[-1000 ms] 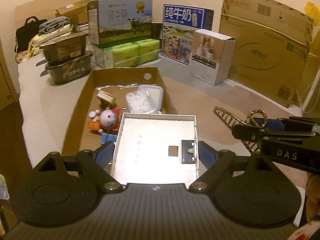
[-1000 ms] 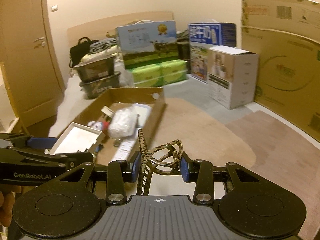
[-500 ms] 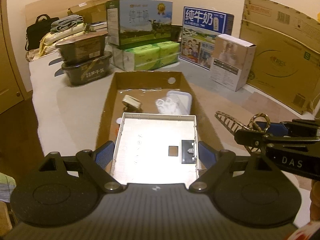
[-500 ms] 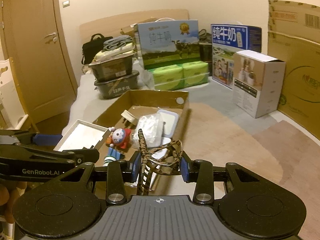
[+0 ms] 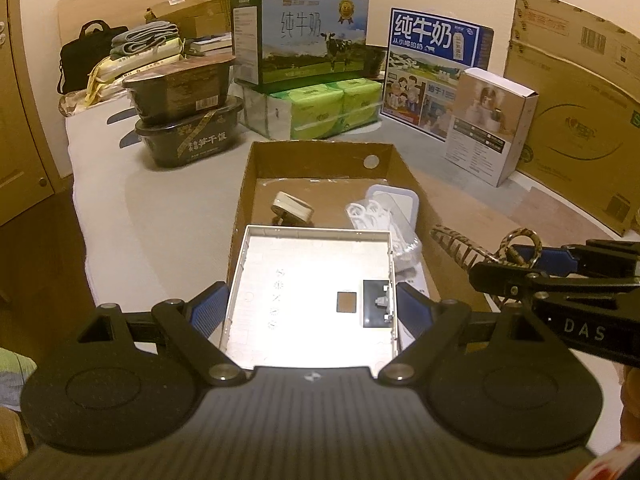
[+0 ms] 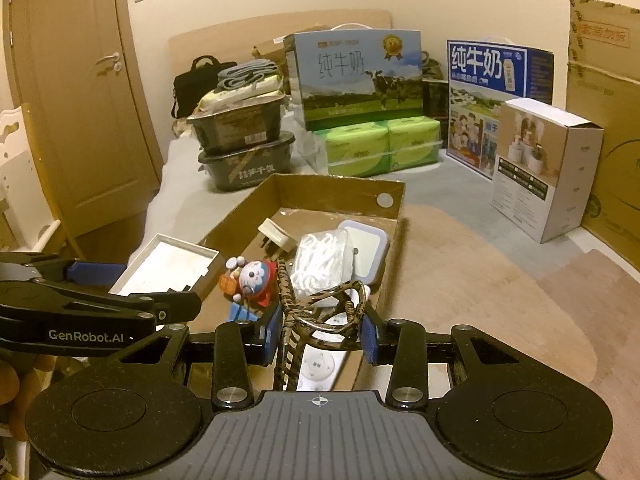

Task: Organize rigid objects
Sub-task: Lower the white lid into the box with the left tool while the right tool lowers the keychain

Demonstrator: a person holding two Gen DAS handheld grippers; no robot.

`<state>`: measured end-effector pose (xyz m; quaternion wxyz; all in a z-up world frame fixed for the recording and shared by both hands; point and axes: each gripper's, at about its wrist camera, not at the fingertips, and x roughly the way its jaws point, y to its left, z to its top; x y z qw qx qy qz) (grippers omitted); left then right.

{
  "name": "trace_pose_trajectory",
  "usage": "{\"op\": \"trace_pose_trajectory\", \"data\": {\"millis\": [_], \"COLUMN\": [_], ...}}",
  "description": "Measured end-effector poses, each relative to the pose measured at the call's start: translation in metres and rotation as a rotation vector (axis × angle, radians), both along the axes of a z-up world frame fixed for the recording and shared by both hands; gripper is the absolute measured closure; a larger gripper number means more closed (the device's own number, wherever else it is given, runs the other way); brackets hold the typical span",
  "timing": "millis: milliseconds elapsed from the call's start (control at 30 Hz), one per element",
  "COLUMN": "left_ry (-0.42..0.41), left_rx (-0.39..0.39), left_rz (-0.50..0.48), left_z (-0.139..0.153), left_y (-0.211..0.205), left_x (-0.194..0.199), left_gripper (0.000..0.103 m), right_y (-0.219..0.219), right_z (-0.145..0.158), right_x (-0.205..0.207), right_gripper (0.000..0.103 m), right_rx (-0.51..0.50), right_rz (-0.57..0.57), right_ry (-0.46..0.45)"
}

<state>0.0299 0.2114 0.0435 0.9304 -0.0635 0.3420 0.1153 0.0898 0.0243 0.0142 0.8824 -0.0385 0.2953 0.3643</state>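
While both tools hover above a cardboard box, each one carries something that looks bound for it. The left hand-held gripper (image 5: 312, 300), at the bottom centre of its own view, is spread wide and clamped on the two long sides of a shallow white tray (image 5: 310, 284), held flat and open side up, probably so it can go down level. The tray hides the near part of the cardboard box (image 5: 320, 156), which fills the middle of that frame.

The right hand-held gripper (image 6: 318, 330), at the lower centre of its view, is closed much narrower on a leopard-patterned hair claw clip (image 6: 316, 316); the looped end sits between the blue pads and the toothed part sticks forward over the box, so it seems placed for a drop inside. In the left view this clip shows at the right edge.

Inside the box, in the middle of the right view, lie a white plug adapter (image 6: 276, 242), a clear bag of white plastic pieces (image 6: 322, 262), a flat white container with a blue rim (image 6: 366, 250), a small blue-headed toy figure (image 6: 252, 280) and a white power strip (image 6: 320, 368) directly below the clip.

Beyond, in the upper half of both frames, milk cartons, green tissue packs and dark food tubs stand on a pale bed.
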Motion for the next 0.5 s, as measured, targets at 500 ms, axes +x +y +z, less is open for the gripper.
{"op": "trace_pose_trajectory", "data": {"millis": [500], "left_ry": [-0.001], "left_rx": [-0.005], "left_rz": [-0.024], "left_z": [0.002], "left_y": [0.036], "left_x": [0.064], "left_gripper": [0.016], "right_y": [0.034], "right_z": [0.004], "right_x": [0.057], "right_gripper": [0.063], "right_rx": [0.003], "right_rz": [-0.010], "right_ry": [-0.010]}}
